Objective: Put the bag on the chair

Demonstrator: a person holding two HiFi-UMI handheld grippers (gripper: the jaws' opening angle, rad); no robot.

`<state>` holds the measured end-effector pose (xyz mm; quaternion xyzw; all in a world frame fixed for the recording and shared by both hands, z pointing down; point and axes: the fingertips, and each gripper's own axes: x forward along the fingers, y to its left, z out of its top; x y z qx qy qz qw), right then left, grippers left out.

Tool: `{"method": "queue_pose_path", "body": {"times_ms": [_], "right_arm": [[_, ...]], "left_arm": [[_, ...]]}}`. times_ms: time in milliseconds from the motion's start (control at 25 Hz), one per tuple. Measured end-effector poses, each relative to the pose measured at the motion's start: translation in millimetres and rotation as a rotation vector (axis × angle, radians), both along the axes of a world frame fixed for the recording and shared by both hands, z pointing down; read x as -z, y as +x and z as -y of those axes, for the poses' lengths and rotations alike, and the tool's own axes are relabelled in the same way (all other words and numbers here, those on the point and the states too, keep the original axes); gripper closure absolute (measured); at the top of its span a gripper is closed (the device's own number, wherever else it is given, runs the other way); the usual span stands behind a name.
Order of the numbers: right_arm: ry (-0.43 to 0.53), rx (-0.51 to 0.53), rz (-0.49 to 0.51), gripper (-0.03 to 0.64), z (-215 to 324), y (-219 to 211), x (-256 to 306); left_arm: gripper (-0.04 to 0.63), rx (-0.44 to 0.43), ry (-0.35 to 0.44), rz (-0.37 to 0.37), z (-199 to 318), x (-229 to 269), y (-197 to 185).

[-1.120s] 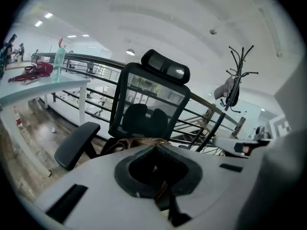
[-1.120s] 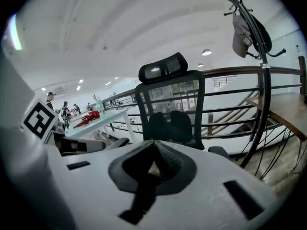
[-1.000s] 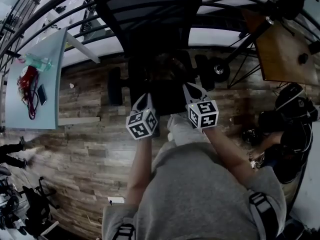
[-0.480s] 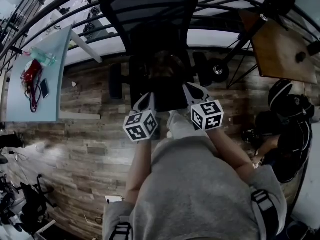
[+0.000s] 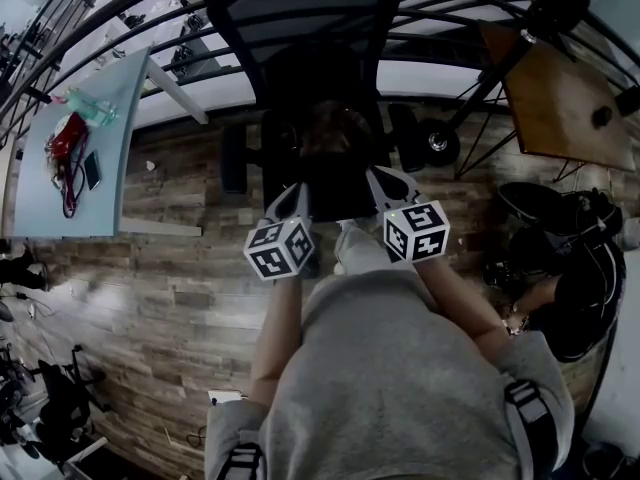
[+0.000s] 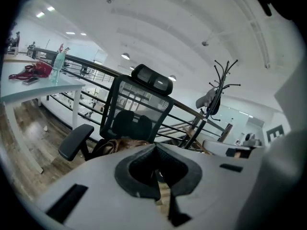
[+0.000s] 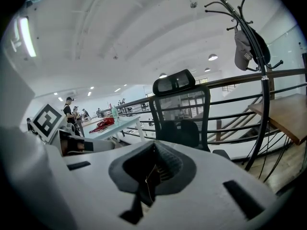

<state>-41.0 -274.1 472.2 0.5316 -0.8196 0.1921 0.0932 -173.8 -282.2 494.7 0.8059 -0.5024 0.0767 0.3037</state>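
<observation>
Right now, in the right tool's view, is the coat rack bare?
No, a grey item hangs from an upper hook of the coat rack.

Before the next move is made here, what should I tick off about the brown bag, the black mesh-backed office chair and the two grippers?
1. The brown bag rests on the seat, in front of the backrest: ok, as far as the head view and the left gripper view show.
2. The black mesh-backed office chair stands upright, its seat towards the person: ok.
3. The left gripper has its jaws together: ok.
4. The right gripper has its jaws together: ok.
5. No strap or fabric of the bag is caught in either gripper: cannot tell.
</observation>
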Motion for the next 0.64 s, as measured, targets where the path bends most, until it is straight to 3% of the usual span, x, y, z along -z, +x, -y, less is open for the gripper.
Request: {"method": "queue_pose_path", "body": {"times_ms": [640], "right_arm": [[0.008, 0.011, -0.012, 0.612, 0.1, 1.8, 5.4]], "left_arm": [[0.594, -0.013, -0.013, 0.004, -3.8, -1.7, 5.3]]}}
